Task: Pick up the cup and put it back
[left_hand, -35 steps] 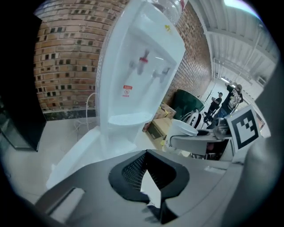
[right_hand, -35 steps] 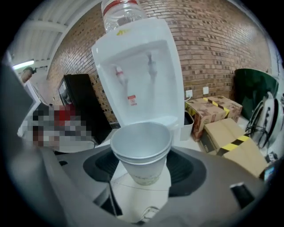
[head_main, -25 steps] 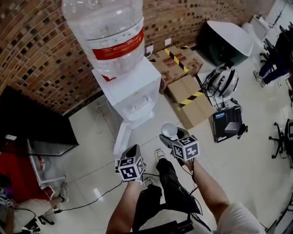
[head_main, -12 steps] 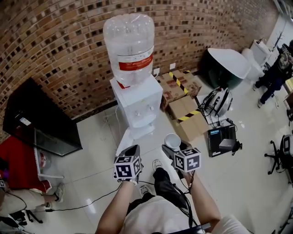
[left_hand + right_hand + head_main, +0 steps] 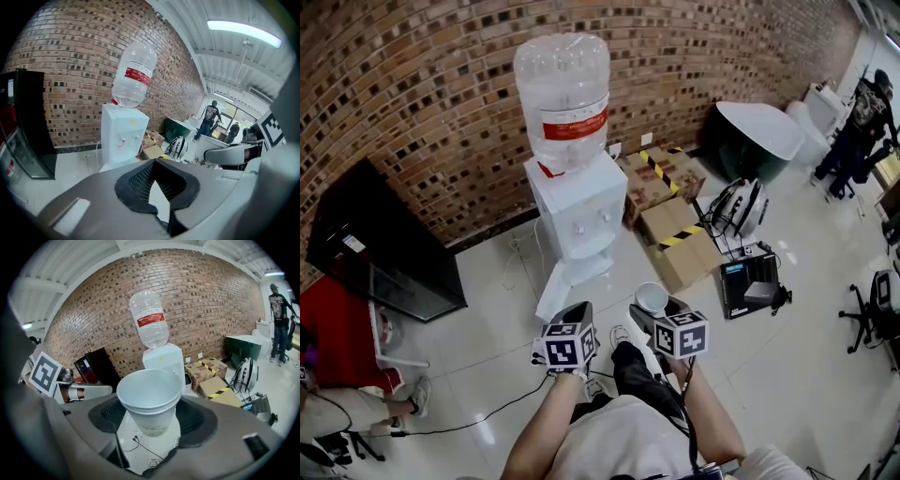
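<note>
A white paper cup (image 5: 149, 397) stands upright between the jaws of my right gripper (image 5: 152, 417), which is shut on its lower half. In the head view the cup (image 5: 652, 298) sits just beyond the right gripper (image 5: 659, 313), held above the floor in front of a white water dispenser (image 5: 577, 216). My left gripper (image 5: 573, 323) hangs beside it at the same height, a little to the left. In its own view the left gripper (image 5: 155, 182) has its pads met at the tip, with nothing in them. The cup (image 5: 206, 152) shows at that view's right.
A large clear bottle (image 5: 562, 94) tops the dispenser, against a brick wall. Taped cardboard boxes (image 5: 675, 230), a helmet (image 5: 741, 206) and a black box (image 5: 748, 286) lie to the right. A black cabinet (image 5: 380, 248) stands left. A person (image 5: 853, 122) stands far right.
The view has pulled back from the dispenser, which now shows whole and farther off. Both grippers keep their places side by side, the cup still in the right one.
</note>
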Tool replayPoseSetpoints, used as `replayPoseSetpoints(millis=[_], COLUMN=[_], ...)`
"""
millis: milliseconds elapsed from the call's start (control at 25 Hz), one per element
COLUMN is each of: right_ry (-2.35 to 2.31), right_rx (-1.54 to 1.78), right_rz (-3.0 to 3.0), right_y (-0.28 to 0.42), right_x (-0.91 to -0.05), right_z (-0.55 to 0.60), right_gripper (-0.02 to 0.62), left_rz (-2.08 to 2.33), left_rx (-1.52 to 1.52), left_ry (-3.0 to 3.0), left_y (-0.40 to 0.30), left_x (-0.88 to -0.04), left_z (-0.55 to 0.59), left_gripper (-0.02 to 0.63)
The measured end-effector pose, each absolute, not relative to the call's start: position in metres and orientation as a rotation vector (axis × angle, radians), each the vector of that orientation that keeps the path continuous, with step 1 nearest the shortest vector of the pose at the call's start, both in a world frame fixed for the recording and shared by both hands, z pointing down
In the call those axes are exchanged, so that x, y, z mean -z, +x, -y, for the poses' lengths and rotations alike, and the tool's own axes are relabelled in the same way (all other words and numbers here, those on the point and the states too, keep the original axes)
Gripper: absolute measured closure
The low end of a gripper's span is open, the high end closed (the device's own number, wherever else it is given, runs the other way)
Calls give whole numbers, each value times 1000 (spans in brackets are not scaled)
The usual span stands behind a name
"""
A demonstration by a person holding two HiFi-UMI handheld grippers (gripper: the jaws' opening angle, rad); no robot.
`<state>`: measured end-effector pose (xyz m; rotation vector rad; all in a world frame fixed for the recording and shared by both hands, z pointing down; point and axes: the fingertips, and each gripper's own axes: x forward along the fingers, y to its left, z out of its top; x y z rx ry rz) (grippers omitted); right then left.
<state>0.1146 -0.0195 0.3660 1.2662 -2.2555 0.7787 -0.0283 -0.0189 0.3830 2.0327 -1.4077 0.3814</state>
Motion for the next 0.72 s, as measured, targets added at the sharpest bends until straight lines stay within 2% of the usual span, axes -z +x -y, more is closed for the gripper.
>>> replayPoseSetpoints(millis=[720], right_ry=[1207], right_rx=[-725], right_rz=[2259], right_y=[104], right_x=[-362], right_z=[9], right_gripper=[255], left_rz=[1410], left_rx=[-332], left_ry=[2103], left_y=[-20], left_x=[-365], left_z=[16], left_gripper=[601])
